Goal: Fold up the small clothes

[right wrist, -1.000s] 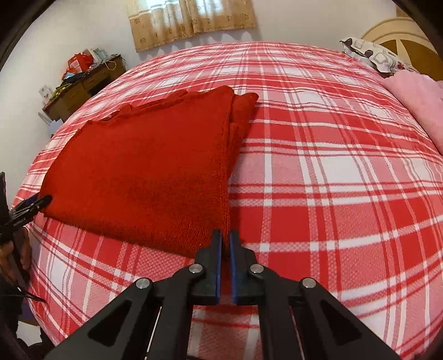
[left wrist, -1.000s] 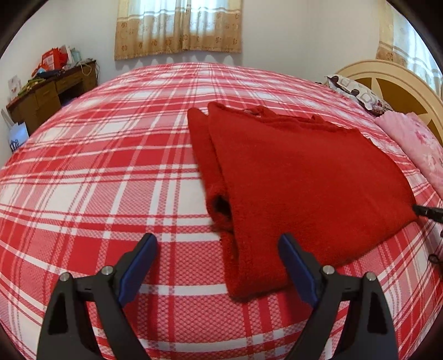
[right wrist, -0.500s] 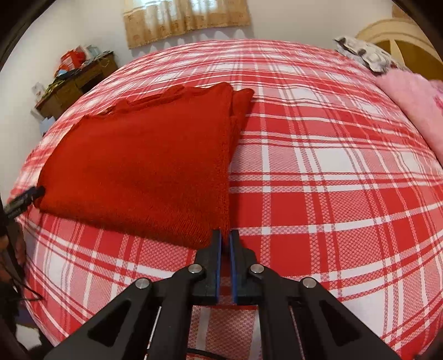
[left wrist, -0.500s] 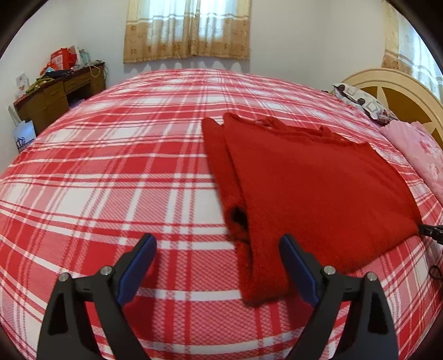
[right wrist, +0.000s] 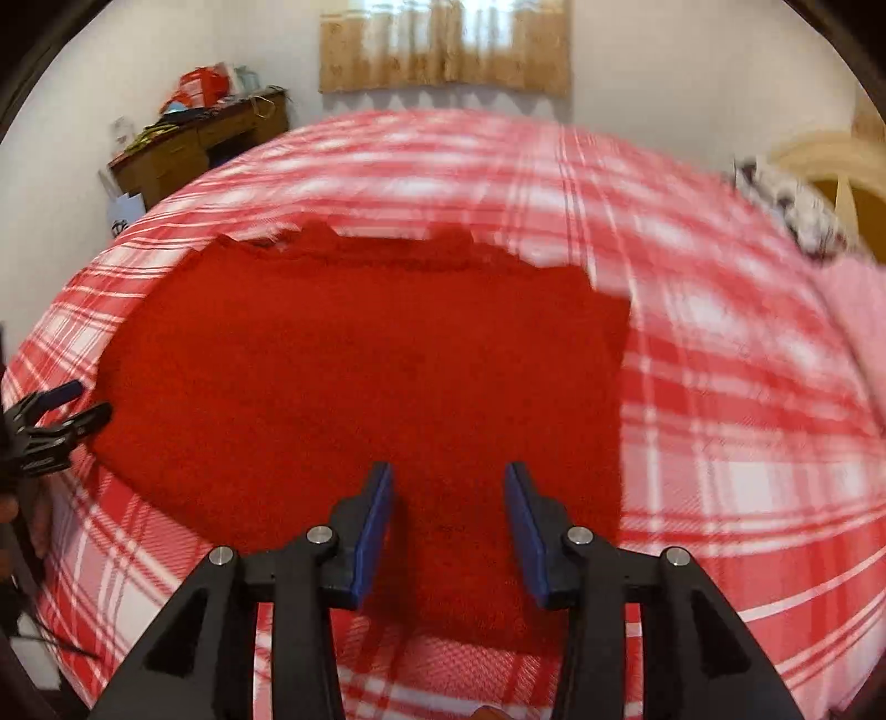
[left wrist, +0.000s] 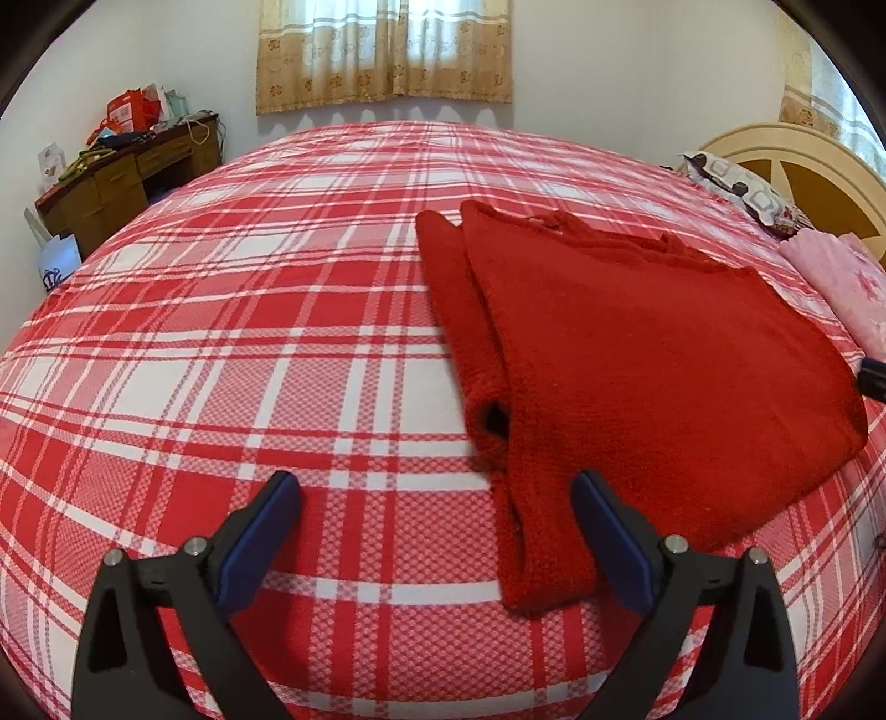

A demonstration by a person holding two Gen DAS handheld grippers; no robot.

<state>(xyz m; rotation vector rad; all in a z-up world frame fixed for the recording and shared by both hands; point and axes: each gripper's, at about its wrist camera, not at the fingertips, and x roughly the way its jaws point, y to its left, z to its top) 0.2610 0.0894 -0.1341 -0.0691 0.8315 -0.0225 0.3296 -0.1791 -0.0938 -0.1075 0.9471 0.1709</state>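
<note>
Red sweater [left wrist: 653, 354] lies flat on the plaid bedspread [left wrist: 232, 343], folded into a broad panel w/ a sleeve tucked along its left edge, cuff opening facing the near side. Left gripper [left wrist: 437, 509] hangs above the bed at the sweater's near-left corner, jaws spread wide and opening, nothing between the pads but air; the near corner of the knit shows through the gap, below them. Right gripper [right wrist: 448, 509] sits over the near edge of the sweater [right wrist: 360, 387], jaws parted to a middling gap and opening, red knit seen between the blue pads [right wrist: 376, 515] but not pinched. Right-wrist view is smeared, so whether the pads brush the fabric is hard to call. In that view the left gripper [right wrist: 72, 404] pokes in at the far-left corner of the knit. Far right: pink blanket [left wrist: 841, 277], patterned pillow [left wrist: 747, 194], cream headboard [left wrist: 797, 160]. Far left: wooden desk [left wrist: 127, 177] w/ clutter. Curtains [left wrist: 382, 50] on the far wall.
</note>
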